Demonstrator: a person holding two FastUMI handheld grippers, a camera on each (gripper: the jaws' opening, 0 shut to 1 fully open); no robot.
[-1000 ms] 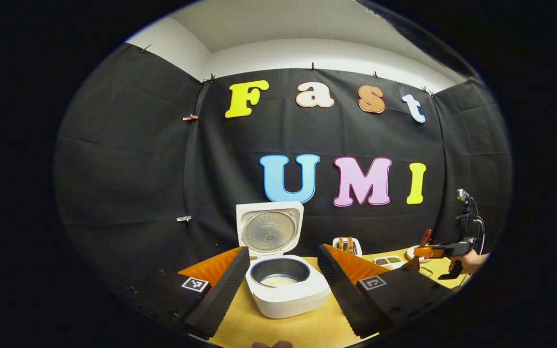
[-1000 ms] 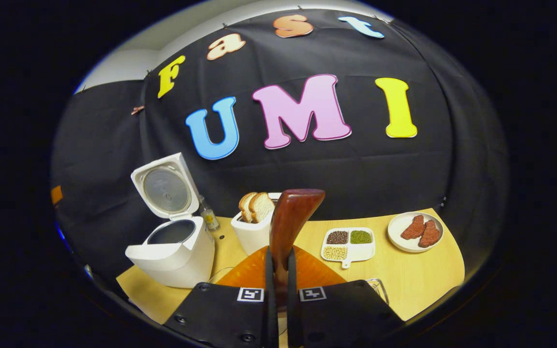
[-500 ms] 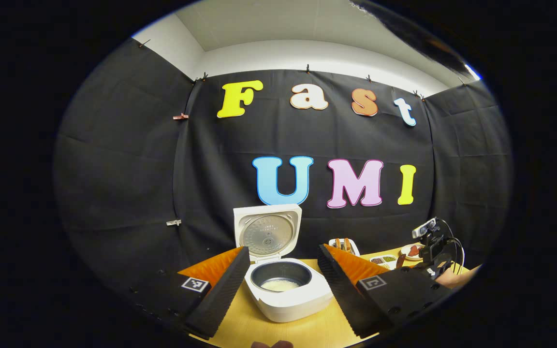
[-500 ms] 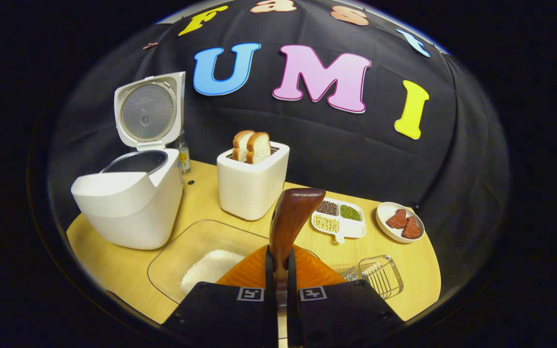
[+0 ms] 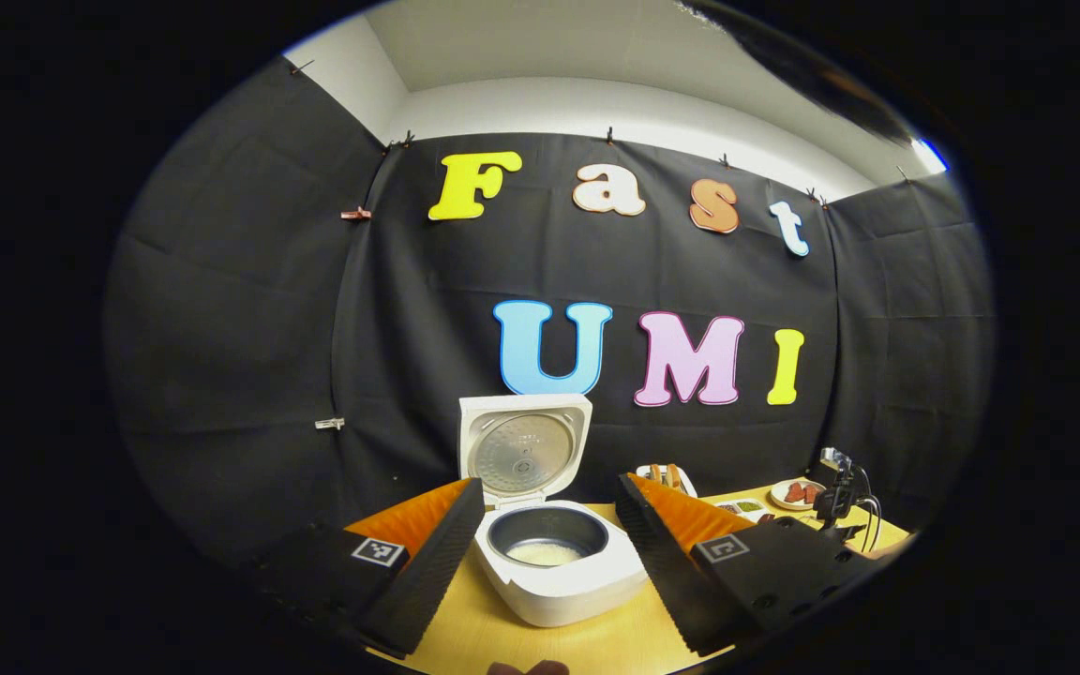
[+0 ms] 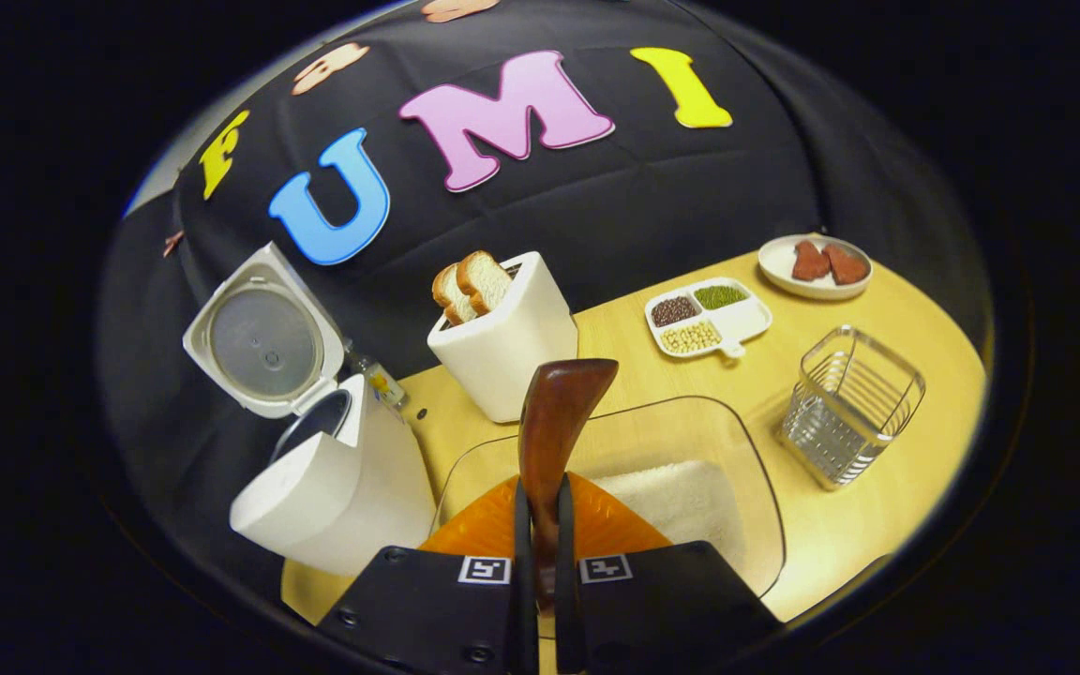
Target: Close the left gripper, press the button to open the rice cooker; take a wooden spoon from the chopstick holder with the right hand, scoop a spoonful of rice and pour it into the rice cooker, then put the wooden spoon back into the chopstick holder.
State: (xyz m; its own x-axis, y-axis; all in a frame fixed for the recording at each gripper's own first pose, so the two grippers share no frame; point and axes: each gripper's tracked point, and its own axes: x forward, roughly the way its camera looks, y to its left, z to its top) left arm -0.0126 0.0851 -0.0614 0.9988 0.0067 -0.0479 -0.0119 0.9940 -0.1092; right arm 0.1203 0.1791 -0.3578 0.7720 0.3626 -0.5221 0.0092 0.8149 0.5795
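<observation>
1. Left gripper: you hold it released, fingers set wide apart, w/ nothing between them. It hangs above the front of the table and frames the rice cooker.

2. Rice cooker: lid stands upright, fully open. Inner pot is exposed; a pale layer of rice lies at its bottom. In the right gripper view the cooker sits at the left of the table, lid tilted back.

3. Right gripper: you hold it clenched on the wooden spoon. Both fingers press the handle; the dark bowl end rises above the fingertips, approx. upright, facing the wall.

4. Rice tray: clear, rounded, lies directly under the right gripper, just beside the cooker. A heap of white rice fills its near part.

5. Chopstick holder: wire basket, stands right of the tray, apart from it, w/ no utensils seen inside.

6. Other items, right gripper view:
- Toaster, white, w/ 2 bread slices sticking out, behind the tray.
- Divided dish w/ 3 portions of beans/grains, farther back.
- Round plate w/ 2 reddish pieces, near the back wall.
- Small bottle, between cooker and toaster.

7. In the left gripper view the right-hand rig shows at the far right, low over the table edge.
</observation>
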